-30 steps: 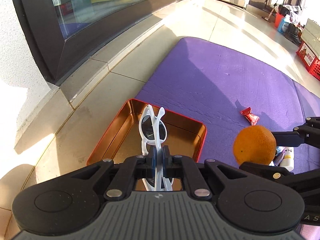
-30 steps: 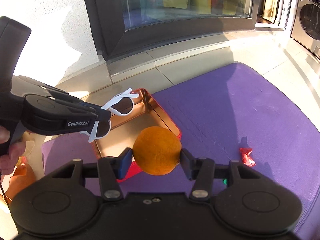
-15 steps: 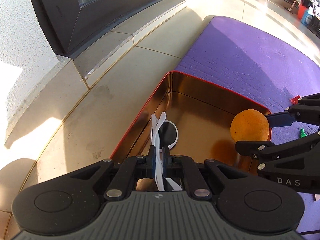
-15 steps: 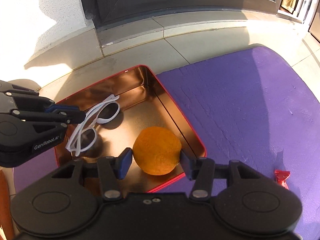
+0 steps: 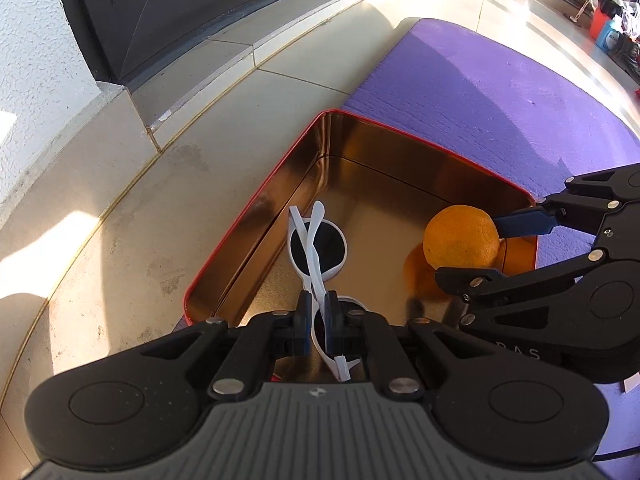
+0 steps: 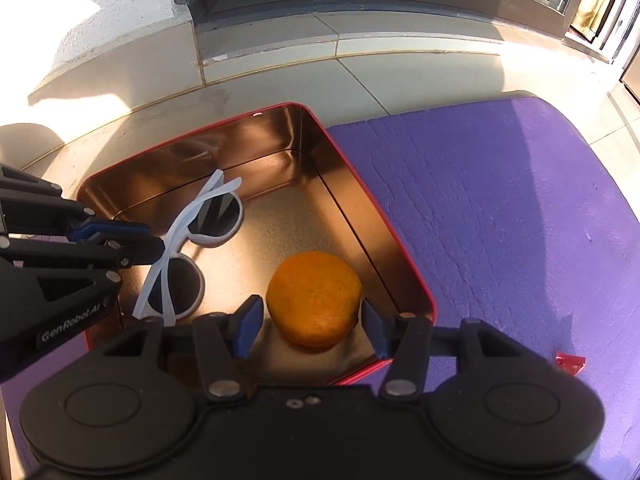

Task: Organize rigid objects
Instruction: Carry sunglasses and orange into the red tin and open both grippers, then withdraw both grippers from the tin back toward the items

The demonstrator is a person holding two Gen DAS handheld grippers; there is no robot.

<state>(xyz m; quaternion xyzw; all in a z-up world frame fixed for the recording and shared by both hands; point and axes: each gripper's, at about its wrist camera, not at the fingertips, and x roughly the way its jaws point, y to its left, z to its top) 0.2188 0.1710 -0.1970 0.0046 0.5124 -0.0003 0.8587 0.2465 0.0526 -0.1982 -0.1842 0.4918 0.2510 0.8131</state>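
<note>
A red tin with a gold inside (image 5: 256, 208) (image 6: 396, 256) lies at the edge of a purple mat (image 5: 480, 92). My left gripper (image 5: 318, 312) (image 6: 156, 248) is shut on the folded white sunglasses (image 5: 316, 240) (image 6: 192, 240), which lie low in the tin's left half. The orange (image 5: 460, 236) (image 6: 314, 300) rests on the tin's floor near its right wall. My right gripper (image 6: 310, 324) (image 5: 492, 252) straddles it with jaws opening, and a small gap shows between each blue pad and the fruit.
Beige floor tiles and a raised step below a dark window frame (image 6: 320, 8) run behind the tin. A small red wrapper (image 6: 568, 362) lies on the mat (image 6: 500, 200) to the right. Crates and clutter (image 5: 612, 28) stand far off.
Both grippers have come down into the tin. The orange now sits on the tin floor and the right pads have drawn off it. The sunglasses have sunk to the floor, still gripped.
</note>
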